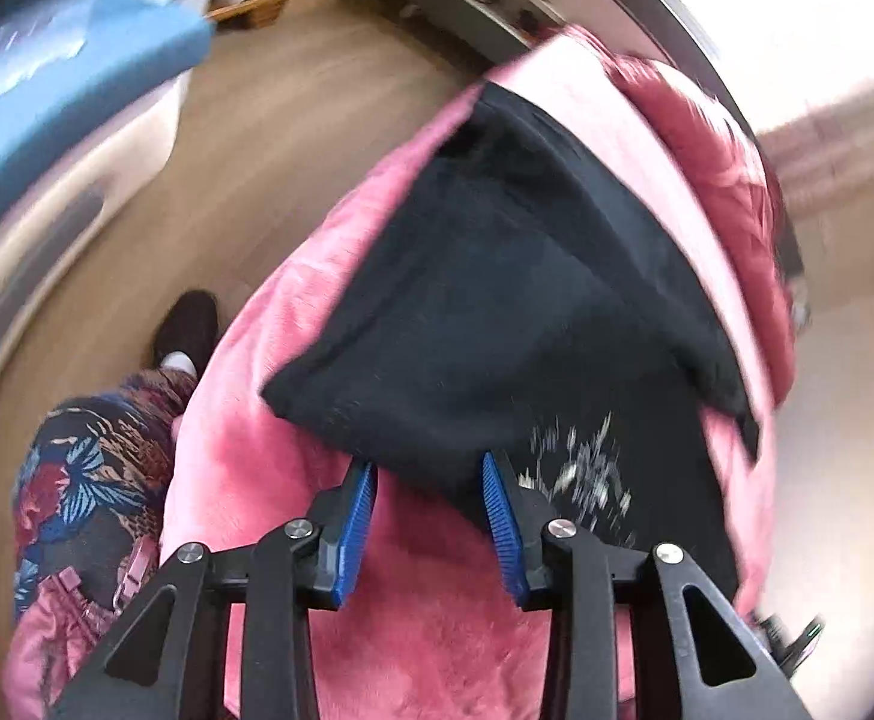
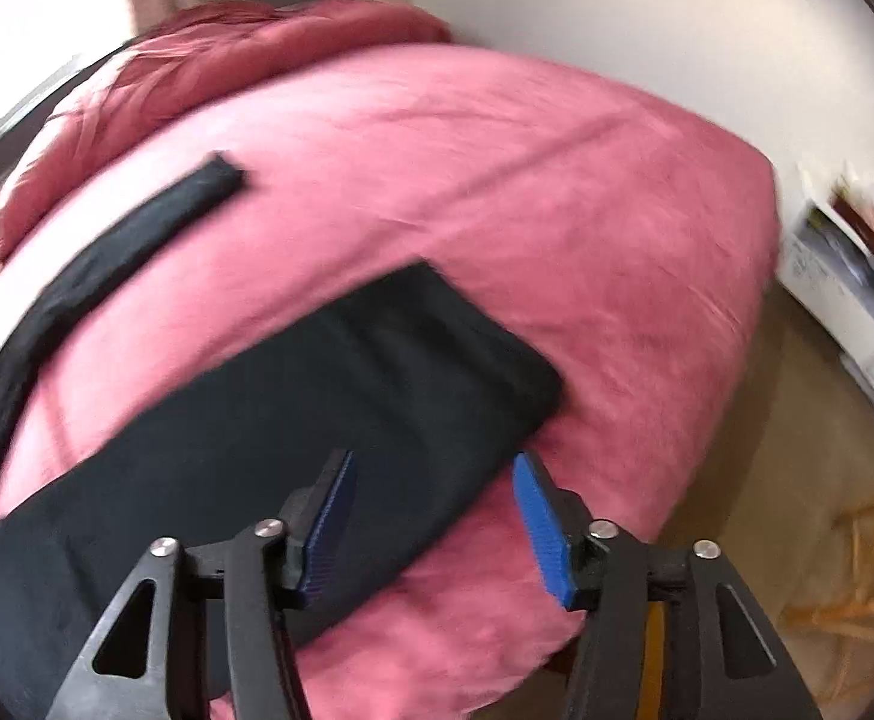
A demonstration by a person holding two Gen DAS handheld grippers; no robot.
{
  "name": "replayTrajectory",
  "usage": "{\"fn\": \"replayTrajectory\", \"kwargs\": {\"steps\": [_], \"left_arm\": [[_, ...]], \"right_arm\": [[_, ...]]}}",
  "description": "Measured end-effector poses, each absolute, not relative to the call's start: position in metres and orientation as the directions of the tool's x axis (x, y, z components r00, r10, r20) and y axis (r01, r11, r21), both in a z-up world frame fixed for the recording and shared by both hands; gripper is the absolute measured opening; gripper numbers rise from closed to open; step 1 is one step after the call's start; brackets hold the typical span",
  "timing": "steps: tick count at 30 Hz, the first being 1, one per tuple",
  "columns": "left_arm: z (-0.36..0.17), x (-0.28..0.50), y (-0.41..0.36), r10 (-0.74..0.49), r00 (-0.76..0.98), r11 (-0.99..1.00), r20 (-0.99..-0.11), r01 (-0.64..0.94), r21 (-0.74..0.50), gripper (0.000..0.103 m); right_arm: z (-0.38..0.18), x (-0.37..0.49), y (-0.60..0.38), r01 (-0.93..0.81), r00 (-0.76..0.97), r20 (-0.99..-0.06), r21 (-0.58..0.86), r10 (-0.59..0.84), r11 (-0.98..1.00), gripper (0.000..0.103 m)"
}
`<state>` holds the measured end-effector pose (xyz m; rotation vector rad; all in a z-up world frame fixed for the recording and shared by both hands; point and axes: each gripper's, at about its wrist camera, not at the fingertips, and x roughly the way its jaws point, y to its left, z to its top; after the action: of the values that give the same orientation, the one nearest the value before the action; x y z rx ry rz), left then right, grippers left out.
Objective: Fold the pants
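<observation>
The black fabric pants (image 1: 497,300) lie folded on the pink plush bed cover (image 2: 557,180). The left hand-held gripper (image 1: 431,480) and right hand-held gripper (image 2: 434,477) hover over the near edge, jaws apart, gripping nothing.

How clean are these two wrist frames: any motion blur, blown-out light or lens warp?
Left wrist view: the black pants and floor are smeared by motion, the left tongs stay sharp, and the window is blown out. Right wrist view: the pink bedspread and the clutter by the wall are blurred, the right tongs are crisp, and the fisheye bulges the bed.
</observation>
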<state>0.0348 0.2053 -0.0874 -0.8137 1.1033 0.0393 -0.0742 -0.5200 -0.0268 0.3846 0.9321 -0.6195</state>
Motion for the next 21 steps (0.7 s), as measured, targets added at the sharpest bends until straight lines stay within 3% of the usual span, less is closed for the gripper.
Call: {"fn": "replayTrajectory", "kwargs": {"steps": [4,7,9,11,17,21], "left_arm": [[-0.091,0.035,0.215,-0.321,0.501,0.707,-0.804,-0.438,-0.555,0.037],[-0.093,0.035,0.219,-0.279,0.494,0.720,-0.823,-0.459,-0.520,0.037],[-0.089,0.036,0.219,-0.219,0.480,0.766,-0.849,-0.455,-0.455,0.029],[-0.085,0.031,0.217,-0.128,0.454,0.828,-0.882,-0.441,-0.347,0.028],[-0.071,0.040,0.217,0.093,0.416,0.916,-0.905,-0.392,-0.086,0.026],[-0.036,0.064,0.233,0.058,0.496,0.930,-0.866,-0.343,-0.134,0.031]], "right_arm": [[-0.024,-0.039,-0.448,0.451,0.529,-0.828,0.091,-0.184,0.888,0.060],[-0.034,-0.011,-0.385,0.265,0.551,-0.834,0.174,-0.001,0.948,0.060],[-0.044,0.004,-0.346,0.167,0.532,-0.842,0.211,0.092,0.963,0.060],[-0.055,0.016,-0.312,0.093,0.503,-0.851,0.223,0.147,0.970,0.060],[-0.088,0.029,-0.261,0.011,0.400,-0.896,0.216,0.194,0.976,0.060],[-0.088,0.028,-0.253,0.003,0.408,-0.892,0.216,0.196,0.976,0.064]]}}
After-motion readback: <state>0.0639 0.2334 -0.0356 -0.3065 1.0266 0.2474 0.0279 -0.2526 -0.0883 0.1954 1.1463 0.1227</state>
